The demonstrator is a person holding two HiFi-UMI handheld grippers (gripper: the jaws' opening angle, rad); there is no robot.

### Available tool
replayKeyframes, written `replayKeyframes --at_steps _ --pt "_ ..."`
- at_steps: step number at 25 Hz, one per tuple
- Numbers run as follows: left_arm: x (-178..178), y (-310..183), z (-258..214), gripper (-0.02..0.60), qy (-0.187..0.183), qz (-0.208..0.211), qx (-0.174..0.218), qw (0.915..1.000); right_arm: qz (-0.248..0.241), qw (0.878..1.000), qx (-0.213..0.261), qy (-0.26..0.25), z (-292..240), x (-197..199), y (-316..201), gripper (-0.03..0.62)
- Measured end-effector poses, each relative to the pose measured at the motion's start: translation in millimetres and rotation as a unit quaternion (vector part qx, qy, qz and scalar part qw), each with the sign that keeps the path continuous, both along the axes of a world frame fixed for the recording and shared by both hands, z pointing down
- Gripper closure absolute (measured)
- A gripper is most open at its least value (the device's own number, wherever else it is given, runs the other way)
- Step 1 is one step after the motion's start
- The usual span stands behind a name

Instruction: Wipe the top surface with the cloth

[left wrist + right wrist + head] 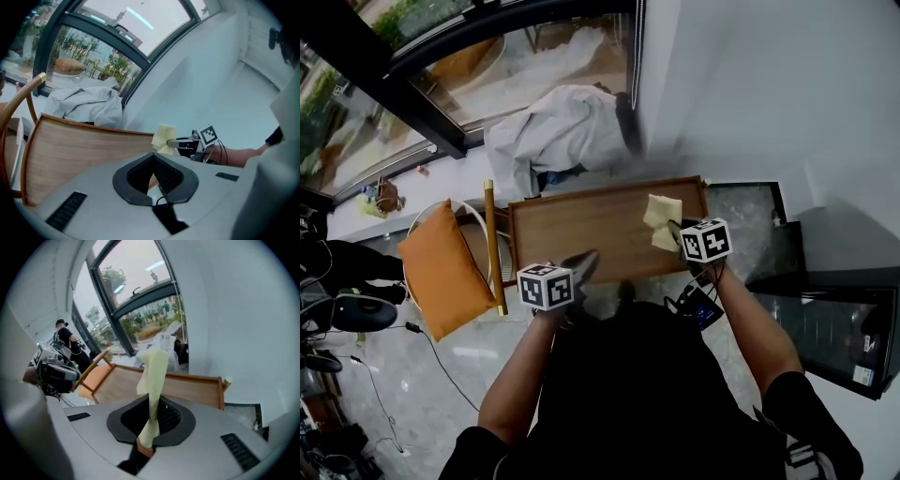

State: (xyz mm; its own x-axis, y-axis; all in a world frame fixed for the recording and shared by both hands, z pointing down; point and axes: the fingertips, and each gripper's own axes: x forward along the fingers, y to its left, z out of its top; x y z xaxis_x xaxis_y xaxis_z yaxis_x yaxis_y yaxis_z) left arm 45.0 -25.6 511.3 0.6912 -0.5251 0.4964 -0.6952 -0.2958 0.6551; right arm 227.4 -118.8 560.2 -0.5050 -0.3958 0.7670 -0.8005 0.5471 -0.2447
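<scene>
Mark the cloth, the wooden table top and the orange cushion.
cloth (659,214), head view, its pale yellow middle.
wooden table top (591,230), head view, bare centre.
orange cushion (441,272), head view, middle of its face.

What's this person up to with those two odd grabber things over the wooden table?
A person stands over a wooden table with a hand-held gripper in each hand. The right gripper is clamped on a pale yellow cloth, held over the table's right end; whether the cloth touches the wood is unclear. The left gripper is shut with nothing in it, near the table's near edge. It looks as if the tabletop is about to be wiped.
</scene>
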Motion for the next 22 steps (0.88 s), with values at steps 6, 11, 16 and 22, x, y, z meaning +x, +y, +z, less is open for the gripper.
replayKeyframes --at_steps 6,11,16,22 --pt "-1.4 -13.1 -33.3 0.572 0.032 -0.011 0.052 0.9981 -0.109 0.981 0.108 -0.115 -75.7 -73.5 13.1 0.562" --pt "-1.1 -13.8 -62.1 0.572 0.048 -0.003 0.086 0.9951 -0.125 0.945 0.218 -0.209 -162.6 -88.9 8.8 0.562" --pt "-2.3 -19.6 -111.3 0.572 0.060 0.003 0.178 0.9823 -0.117 0.919 0.280 -0.251 -234.2 -80.5 7.7 0.562" --pt "-20.3 -26.6 -190.4 0.572 0.053 -0.017 0.313 0.9480 -0.104 0.892 0.336 -0.285 -305.2 -63.4 24.0 0.562"
